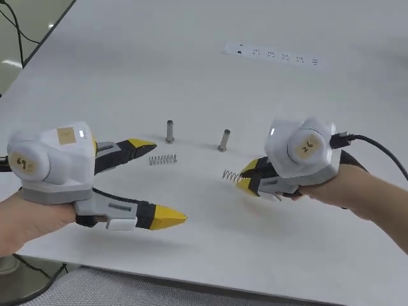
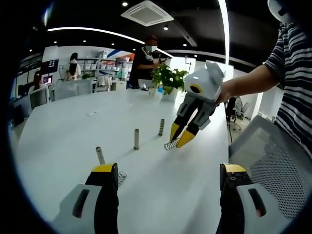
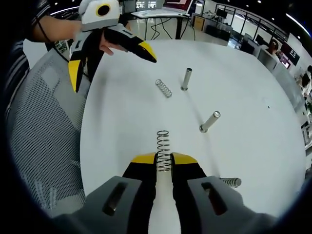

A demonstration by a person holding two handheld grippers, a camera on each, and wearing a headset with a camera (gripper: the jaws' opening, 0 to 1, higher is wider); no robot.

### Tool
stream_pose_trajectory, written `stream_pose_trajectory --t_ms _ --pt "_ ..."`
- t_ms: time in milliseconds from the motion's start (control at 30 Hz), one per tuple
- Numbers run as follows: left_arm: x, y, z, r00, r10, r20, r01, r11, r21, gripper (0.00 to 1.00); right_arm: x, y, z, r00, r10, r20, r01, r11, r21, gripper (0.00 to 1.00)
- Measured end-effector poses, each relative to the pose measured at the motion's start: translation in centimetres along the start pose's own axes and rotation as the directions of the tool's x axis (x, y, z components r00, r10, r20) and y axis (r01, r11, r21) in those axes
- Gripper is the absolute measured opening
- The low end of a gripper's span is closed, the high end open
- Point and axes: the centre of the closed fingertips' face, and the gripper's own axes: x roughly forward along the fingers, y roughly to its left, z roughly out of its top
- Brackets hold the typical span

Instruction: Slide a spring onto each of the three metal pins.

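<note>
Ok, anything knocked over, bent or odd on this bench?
Nothing stands out. One bare pin and the second bare pin stand upright, a loose spring lies flat beside them, and the right gripper holds a second spring.

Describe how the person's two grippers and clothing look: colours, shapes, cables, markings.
The left gripper and right gripper match: rounded white bodies, grey housings, black jaws with yellow tips. Each carries a round tan sticker with handwritten marks; the left also has a square tan label. A black cable leaves the right one. The person wears a striped short-sleeved shirt.
</note>
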Motion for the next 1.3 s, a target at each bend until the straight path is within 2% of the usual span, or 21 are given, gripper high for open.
stream_pose_trajectory --t_ms 100,200,333,633,800,933,1167,1300 --pt "0.7 -0.3 -0.5 0.9988 -0.042 -0.026 0.043 0.999 0.007 0.8 -0.4 0.2 0.3 0.9999 0.0 0.012 0.0 1.0 -0.004 0.13" --pt "1.2 -0.6 -0.6 0.9971 -0.064 -0.04 0.065 0.998 0.023 0.77 -0.7 0.8 0.6 0.9998 0.004 0.02 -0.003 1.0 -0.016 0.13" --pt "2.0 -1.0 -0.2 0.9943 -0.102 -0.033 0.102 0.995 0.011 0.65 -0.8 1.5 0.7 0.9997 0.017 0.018 -0.017 0.999 -0.038 0.13" --pt "4.4 -2.4 -0.2 0.986 -0.159 -0.049 0.162 0.986 0.045 0.6 -0.9 3.2 1.7 0.9986 0.045 0.028 -0.042 0.994 -0.099 0.13" --pt "5.3 -3.1 0.0 0.9805 -0.186 -0.062 0.19 0.98 0.061 0.52 -1.2 3.6 2.2 0.9977 0.054 0.04 -0.049 0.992 -0.117 0.13" --pt "5.8 -3.0 0.3 0.9801 -0.191 -0.053 0.194 0.979 0.063 0.48 -1.5 3.9 2.3 0.9977 0.054 0.041 -0.048 0.99 -0.131 0.13" --pt "6.1 -3.4 0.3 0.9739 -0.222 -0.047 0.224 0.974 0.041 0.31 -2.1 4.0 2.7 0.9971 0.056 0.052 -0.048 0.989 -0.142 0.13" --pt "6.3 -3.8 0.6 0.9708 -0.238 -0.032 0.239 0.97 0.034 0.28 -2.2 4.1 2.9 0.9966 0.058 0.059 -0.048 0.987 -0.154 0.13"
